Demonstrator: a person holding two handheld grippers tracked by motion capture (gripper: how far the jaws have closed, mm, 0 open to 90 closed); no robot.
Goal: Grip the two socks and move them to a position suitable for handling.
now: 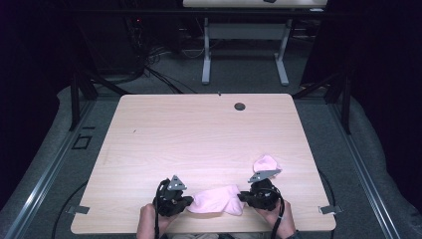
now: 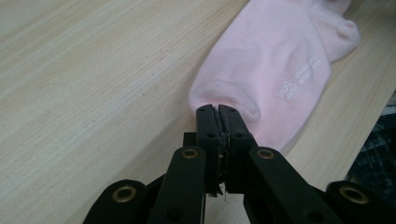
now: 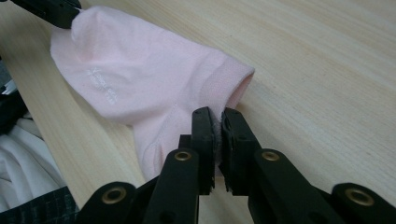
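Two grippers at the table's (image 1: 149,149) near edge, each pinching one end of a pink sock (image 1: 217,200) lying flat between them, long axis running side to side. Left gripper (image 1: 185,203) pressed shut on the toe end — jaws together with a fold of fabric caught at the tips, sock stretching away from them in the left gripper view (image 2: 280,60). Right gripper (image 1: 244,197) clamped on the cuff end, a thin edge of cloth nipped between its pads (image 3: 205,135), ribbed opening just beyond. Both hands low and nearly level, forearms entering from below, equally close to the sock. Farther out, just beyond the right gripper, a second pink sock (image 1: 266,162) bunched on the wood. Likely next: stretching or lifting along that side-to-side line.
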